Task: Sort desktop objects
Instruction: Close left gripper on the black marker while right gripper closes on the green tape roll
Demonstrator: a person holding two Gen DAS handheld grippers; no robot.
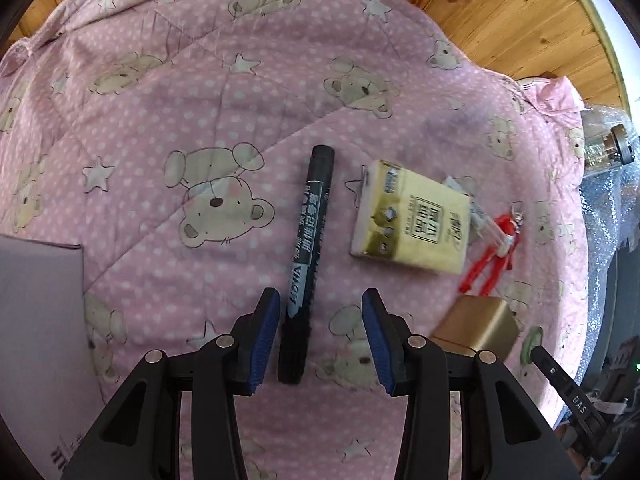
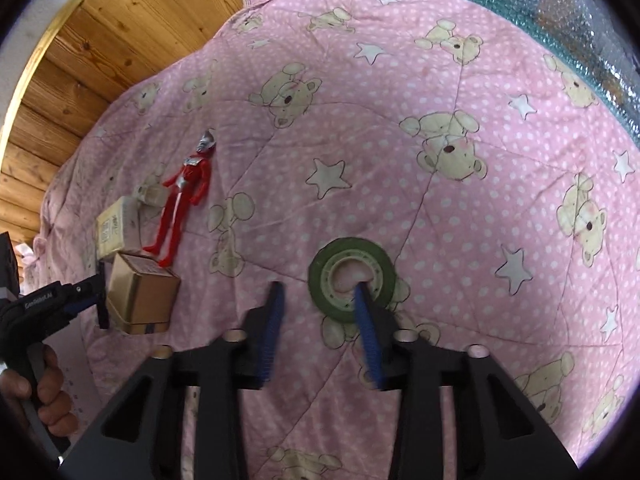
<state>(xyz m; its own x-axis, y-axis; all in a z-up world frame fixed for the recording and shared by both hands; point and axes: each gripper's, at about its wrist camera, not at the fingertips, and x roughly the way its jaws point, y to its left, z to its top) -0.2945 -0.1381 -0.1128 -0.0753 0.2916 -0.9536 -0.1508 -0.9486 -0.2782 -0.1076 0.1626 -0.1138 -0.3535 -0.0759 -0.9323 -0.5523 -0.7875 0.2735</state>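
Note:
A black marker (image 1: 308,256) lies on the pink bear-print quilt (image 1: 180,100). Its near end rests between the fingers of my open left gripper (image 1: 321,296), close to the left pad. To its right sit a yellow tissue pack (image 1: 412,224), a red toy figure (image 1: 496,248) and a gold box (image 1: 480,328). My right gripper (image 2: 319,292) is open over a green tape roll (image 2: 320,280). Its right fingertip sits over the roll's hole and its left fingertip stands outside the ring. The figure (image 2: 184,200), tissue pack (image 2: 116,228) and gold box (image 2: 140,300) appear at the left of the right wrist view.
A pale lavender box (image 1: 36,320) sits at the left edge of the quilt. Bubble wrap (image 1: 600,208) lies past the quilt's right side. Wooden boards (image 2: 100,60) run beyond the far edge. A hand (image 2: 48,392) holds the left gripper's handle beside the gold box.

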